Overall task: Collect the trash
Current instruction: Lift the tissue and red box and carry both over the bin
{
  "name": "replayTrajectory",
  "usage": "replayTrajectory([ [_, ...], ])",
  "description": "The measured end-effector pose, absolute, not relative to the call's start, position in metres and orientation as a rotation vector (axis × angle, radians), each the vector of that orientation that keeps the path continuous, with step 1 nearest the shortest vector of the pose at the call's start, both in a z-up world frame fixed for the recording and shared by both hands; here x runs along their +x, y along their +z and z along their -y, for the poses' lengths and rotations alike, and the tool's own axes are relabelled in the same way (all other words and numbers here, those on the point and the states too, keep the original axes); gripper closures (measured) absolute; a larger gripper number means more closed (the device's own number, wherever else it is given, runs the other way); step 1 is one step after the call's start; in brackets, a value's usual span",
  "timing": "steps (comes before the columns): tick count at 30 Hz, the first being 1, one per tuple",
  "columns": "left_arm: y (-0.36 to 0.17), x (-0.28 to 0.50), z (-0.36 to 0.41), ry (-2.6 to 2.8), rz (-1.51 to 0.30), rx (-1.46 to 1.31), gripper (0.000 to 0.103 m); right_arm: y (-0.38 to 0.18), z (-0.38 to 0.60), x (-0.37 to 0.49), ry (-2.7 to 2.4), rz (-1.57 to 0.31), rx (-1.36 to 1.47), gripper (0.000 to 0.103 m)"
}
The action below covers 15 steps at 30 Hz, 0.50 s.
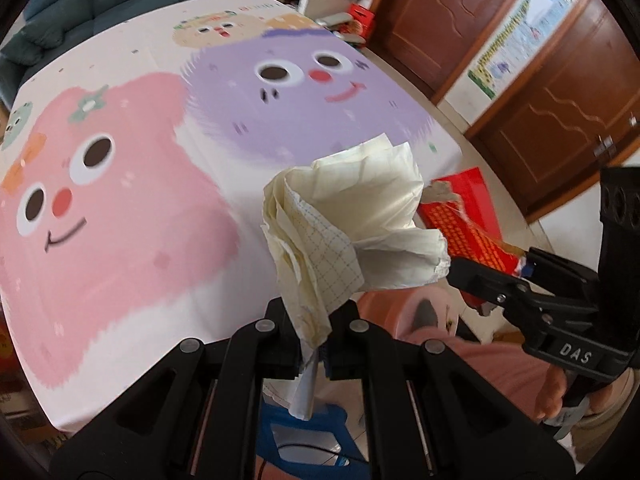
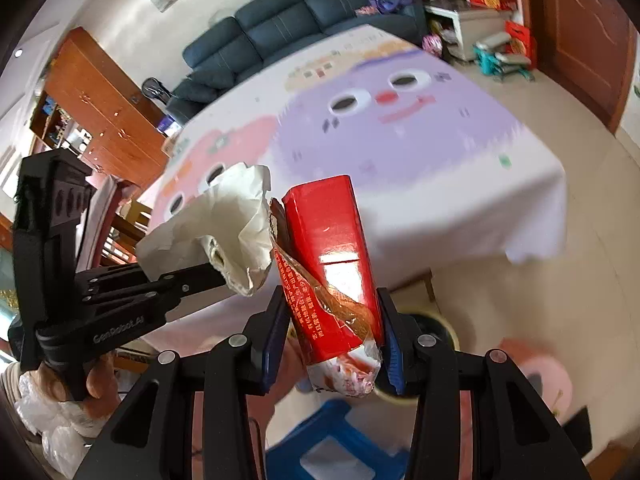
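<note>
Both grippers carrying trash off table.
Left gripper (image 1: 316,344) jaws clamp paper (image 1: 348,224); right gripper (image 2: 336,344) jaws clamp box (image 2: 332,264), 3 o'clock of paper. Hold firm until bin.

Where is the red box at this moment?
The red box is off the table, clamped in the right gripper. In the right wrist view it sits mid-frame, just right of the crumpled paper in the left gripper.

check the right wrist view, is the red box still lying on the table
No, the red box is clamped in the right gripper, lifted clear of the table.
</note>
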<state>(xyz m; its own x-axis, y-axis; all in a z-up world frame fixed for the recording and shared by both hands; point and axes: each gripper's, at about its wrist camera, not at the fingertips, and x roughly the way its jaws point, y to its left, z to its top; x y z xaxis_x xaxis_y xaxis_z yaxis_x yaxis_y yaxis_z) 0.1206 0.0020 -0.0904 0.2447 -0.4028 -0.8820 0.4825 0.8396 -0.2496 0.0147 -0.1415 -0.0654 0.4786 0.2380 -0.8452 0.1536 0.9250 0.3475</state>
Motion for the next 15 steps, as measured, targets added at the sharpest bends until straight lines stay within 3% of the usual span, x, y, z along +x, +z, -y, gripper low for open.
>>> replayTrajectory([
  [15, -0.167, 0.04, 0.04, -0.678, -1.236, 0.32, 0.098, -0.183, 0.177, -0.055, -0.124, -1.222, 0.63, 0.061],
])
